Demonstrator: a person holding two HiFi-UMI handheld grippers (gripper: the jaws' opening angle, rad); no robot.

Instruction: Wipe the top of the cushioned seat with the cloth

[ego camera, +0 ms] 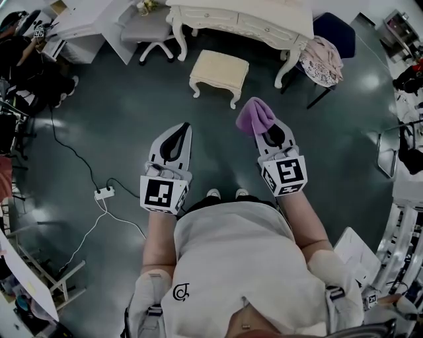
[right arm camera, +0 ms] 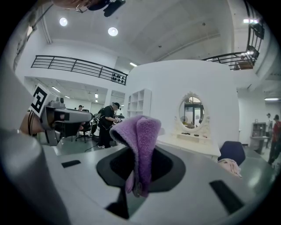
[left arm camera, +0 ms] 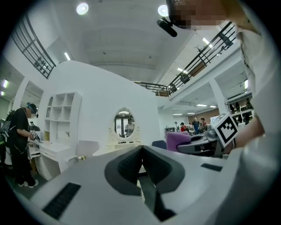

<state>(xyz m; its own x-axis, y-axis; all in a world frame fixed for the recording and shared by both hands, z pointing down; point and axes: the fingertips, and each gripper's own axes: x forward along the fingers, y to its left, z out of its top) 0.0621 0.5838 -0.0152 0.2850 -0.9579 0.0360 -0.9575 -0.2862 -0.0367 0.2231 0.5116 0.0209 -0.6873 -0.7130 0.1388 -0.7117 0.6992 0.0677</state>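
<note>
The cream cushioned seat [ego camera: 219, 73], a low stool with curved legs, stands on the dark floor in front of the white dressing table [ego camera: 244, 20]. My right gripper [ego camera: 264, 123] is shut on a purple cloth [ego camera: 255, 115], which bunches up past the jaw tips [right arm camera: 139, 145]; it hangs short of the seat, to its right. My left gripper [ego camera: 177, 131] is shut with nothing in it [left arm camera: 141, 151] and hovers short of the seat, to its left. Both point toward the table.
A grey chair [ego camera: 151, 33] stands left of the table and a dark chair with pink clothing [ego camera: 324, 56] to its right. A power strip and cable [ego camera: 104, 193] lie on the floor at left. A person [ego camera: 30, 53] works at far left. Racks stand along the right edge.
</note>
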